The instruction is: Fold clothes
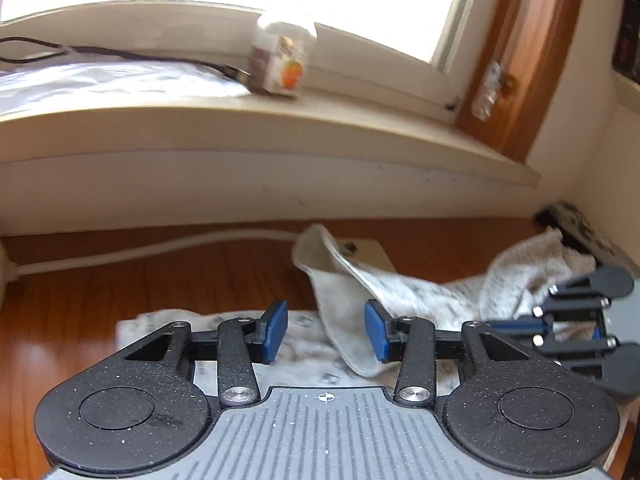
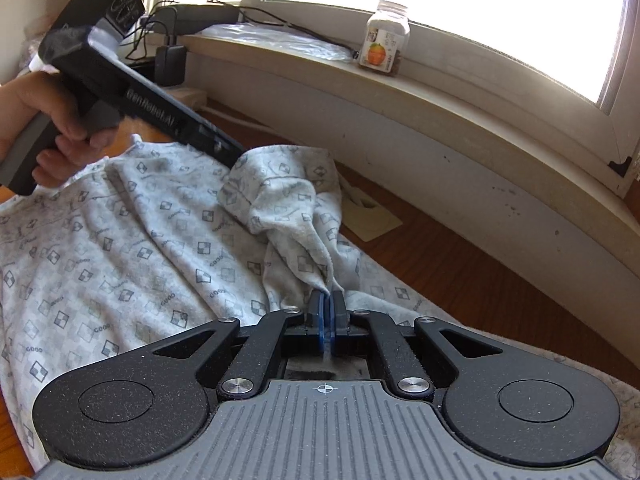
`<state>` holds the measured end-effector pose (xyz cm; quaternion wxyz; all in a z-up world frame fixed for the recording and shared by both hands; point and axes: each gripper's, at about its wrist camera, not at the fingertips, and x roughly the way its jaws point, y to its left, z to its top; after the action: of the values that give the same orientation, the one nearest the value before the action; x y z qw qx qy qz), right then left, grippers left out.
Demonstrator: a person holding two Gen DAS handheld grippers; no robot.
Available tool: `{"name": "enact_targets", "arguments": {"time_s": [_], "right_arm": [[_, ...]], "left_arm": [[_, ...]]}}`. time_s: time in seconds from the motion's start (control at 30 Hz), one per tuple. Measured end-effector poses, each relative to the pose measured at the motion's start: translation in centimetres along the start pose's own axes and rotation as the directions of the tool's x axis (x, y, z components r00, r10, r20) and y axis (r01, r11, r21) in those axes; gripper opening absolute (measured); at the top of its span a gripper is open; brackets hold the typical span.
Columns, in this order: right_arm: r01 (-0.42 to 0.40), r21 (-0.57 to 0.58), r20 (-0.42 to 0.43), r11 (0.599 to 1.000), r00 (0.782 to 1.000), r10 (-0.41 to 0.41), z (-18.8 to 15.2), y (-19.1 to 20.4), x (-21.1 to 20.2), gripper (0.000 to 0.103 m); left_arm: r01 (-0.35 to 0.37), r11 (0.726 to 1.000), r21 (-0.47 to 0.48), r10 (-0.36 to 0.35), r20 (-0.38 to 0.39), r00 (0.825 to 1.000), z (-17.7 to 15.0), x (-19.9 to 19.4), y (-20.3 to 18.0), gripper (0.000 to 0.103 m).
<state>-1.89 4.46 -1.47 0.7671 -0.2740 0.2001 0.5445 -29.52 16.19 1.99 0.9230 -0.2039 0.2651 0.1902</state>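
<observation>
A light grey garment (image 2: 120, 240) printed with small checkered diamonds lies spread on the wooden surface, and part of it is bunched into a raised fold (image 2: 288, 200). My right gripper (image 2: 328, 300) is shut on a pinch of that fold, with cloth squeezed between its blue pads. In the left wrist view my left gripper (image 1: 326, 330) stands open. A loose flap of the garment (image 1: 344, 304) rises between its pads, close to the right one, and neither pad presses on it. The right gripper (image 1: 576, 328) shows at that view's right edge. A hand (image 2: 36, 120) holds the left gripper's handle.
A window sill (image 2: 440, 92) runs along the back with a clear jar (image 2: 386, 40) bearing an orange label, a plastic sheet and cables. A charger (image 2: 172, 60) sits at far left. A beige card (image 2: 372, 216) and a white cable (image 1: 140, 252) lie on the wood beyond the garment.
</observation>
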Motion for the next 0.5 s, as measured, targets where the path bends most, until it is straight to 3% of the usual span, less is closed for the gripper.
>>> {"name": "enact_targets", "arguments": {"time_s": [0.1,0.33,0.5], "right_arm": [[0.002,-0.002,0.004,1.0,1.0,-0.002,-0.1,0.0,0.1,0.004],[0.003,-0.002,0.011,1.0,1.0,-0.003,-0.2,-0.1,0.3,0.004],[0.005,-0.008,0.015,1.0,1.0,-0.005,-0.2,0.0,0.5,0.004]], "left_arm": [[0.038,0.999,-0.026,-0.037,0.016,0.999,-0.3,-1.0,0.5,0.04],[0.112,0.994,-0.004,-0.112,-0.021,0.994,-0.8,-0.4,-0.5,0.042],[0.074,0.997,-0.006,-0.073,0.03,0.997,-0.9,-1.0,-0.8,0.042]]}}
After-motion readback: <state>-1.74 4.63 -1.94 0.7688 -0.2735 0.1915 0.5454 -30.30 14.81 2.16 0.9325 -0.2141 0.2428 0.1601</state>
